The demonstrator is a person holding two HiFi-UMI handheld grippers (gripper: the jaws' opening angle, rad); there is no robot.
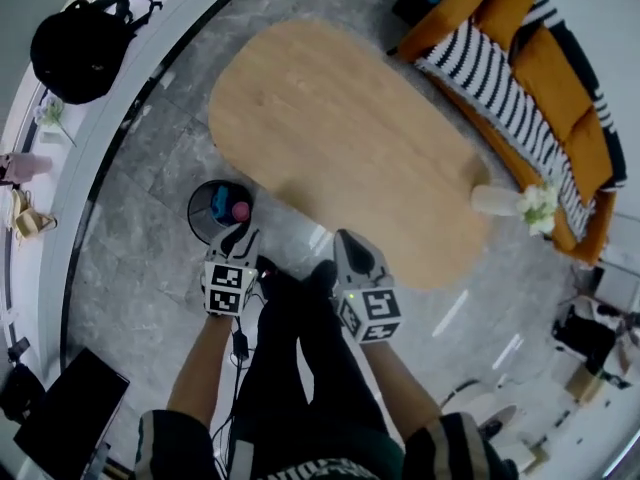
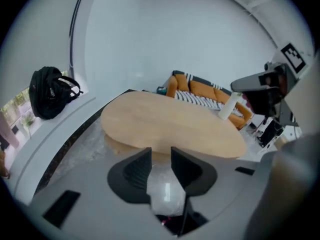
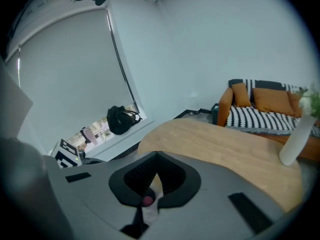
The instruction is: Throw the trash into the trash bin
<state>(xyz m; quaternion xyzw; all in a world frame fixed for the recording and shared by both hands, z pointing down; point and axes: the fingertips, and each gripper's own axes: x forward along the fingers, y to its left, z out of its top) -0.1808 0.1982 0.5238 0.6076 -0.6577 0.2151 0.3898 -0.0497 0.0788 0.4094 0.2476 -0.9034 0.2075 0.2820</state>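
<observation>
A round black trash bin [image 1: 198, 204] stands on the grey floor by the near left edge of the wooden table [image 1: 350, 138]. A blue piece [image 1: 220, 205] and a pink piece [image 1: 241, 211] lie inside it. My left gripper [image 1: 236, 234] hovers at the bin's near rim, and in the left gripper view [image 2: 161, 153] its jaws stand a little apart with nothing between them. My right gripper [image 1: 346, 240] hangs to the right of it, over the floor near the table edge. In the right gripper view [image 3: 156, 155] its tips meet. A small pink spot [image 3: 147, 200] shows through the slot behind them.
A white vase [image 1: 494, 200] with flowers stands at the table's right end. An orange sofa [image 1: 545, 78] with a striped blanket is beyond it. A black backpack [image 1: 82, 44] rests on the window ledge at far left. The person's dark legs [image 1: 300, 368] are below the grippers.
</observation>
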